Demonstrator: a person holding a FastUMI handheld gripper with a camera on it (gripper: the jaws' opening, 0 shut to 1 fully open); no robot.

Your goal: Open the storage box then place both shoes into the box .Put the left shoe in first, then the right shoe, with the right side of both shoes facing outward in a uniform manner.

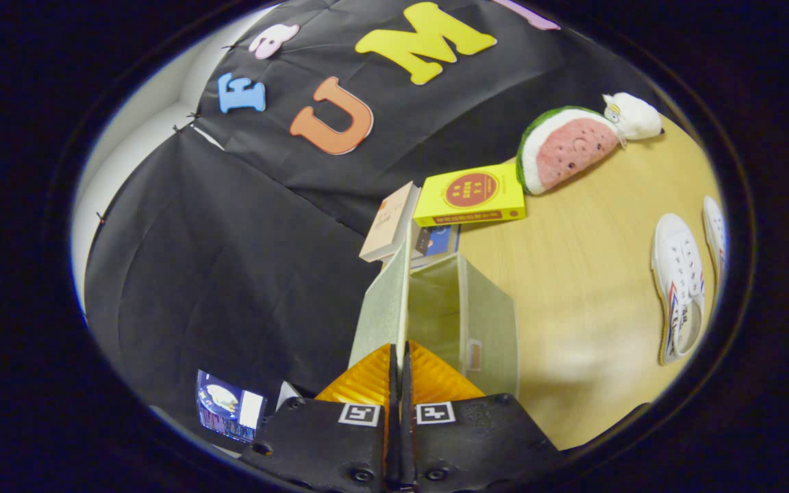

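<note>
My gripper (400, 356) is shut on the thin pale-green lid (384, 301) of the storage box (466, 318), and the lid stands lifted on edge between the fingers. The box is pale green fabric, open, and its inside looks empty. It sits on the wooden table (593, 274) just ahead of the fingers. A white canvas shoe (679, 287) with red and blue stripes lies on the table to the right of the box. A second white shoe (715, 236) lies just beyond it, partly cut off.
Behind the box stand a yellow book (471, 195), a beige book (389, 222) and a darker one (435, 241). A watermelon-slice plush (562, 147) and a small white plush (633, 115) sit further back. A small screen (229, 405) glows to the left of the fingers.
</note>
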